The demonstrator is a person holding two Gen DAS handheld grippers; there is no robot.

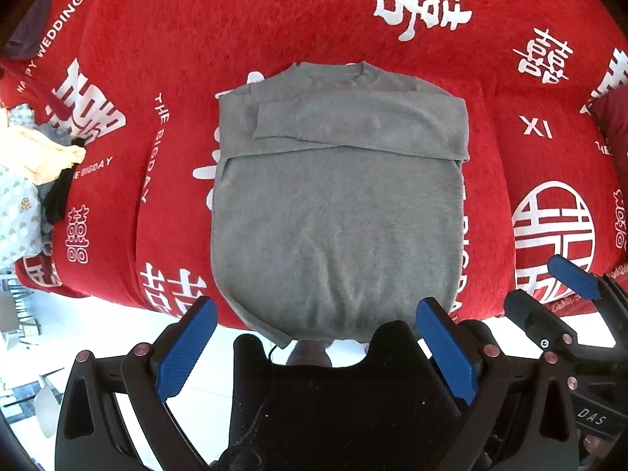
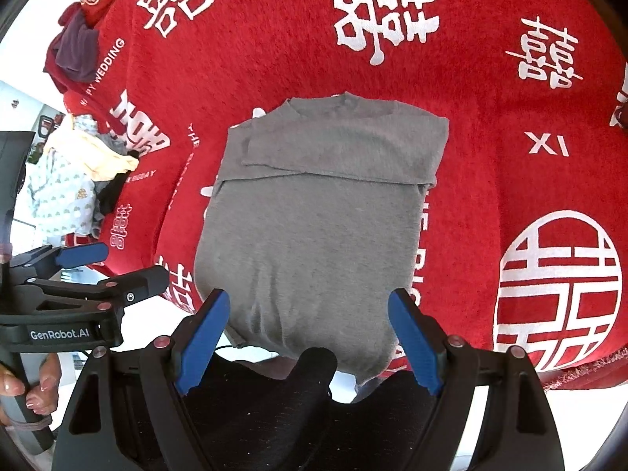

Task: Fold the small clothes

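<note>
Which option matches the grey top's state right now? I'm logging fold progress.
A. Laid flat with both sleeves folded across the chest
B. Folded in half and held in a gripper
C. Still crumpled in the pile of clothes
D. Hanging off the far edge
A: the grey top lies flat on the red blanket, sleeves crossed over the chest, while the left gripper and right gripper are open and hold nothing.

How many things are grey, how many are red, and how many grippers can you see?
Grey: 1, the grey knitted sweater with its sleeves folded in.
Red: 1, the red fuzzy blanket with white lettering under it.
Grippers: 2, the left gripper and the right gripper, both open.
Total: 4
</note>
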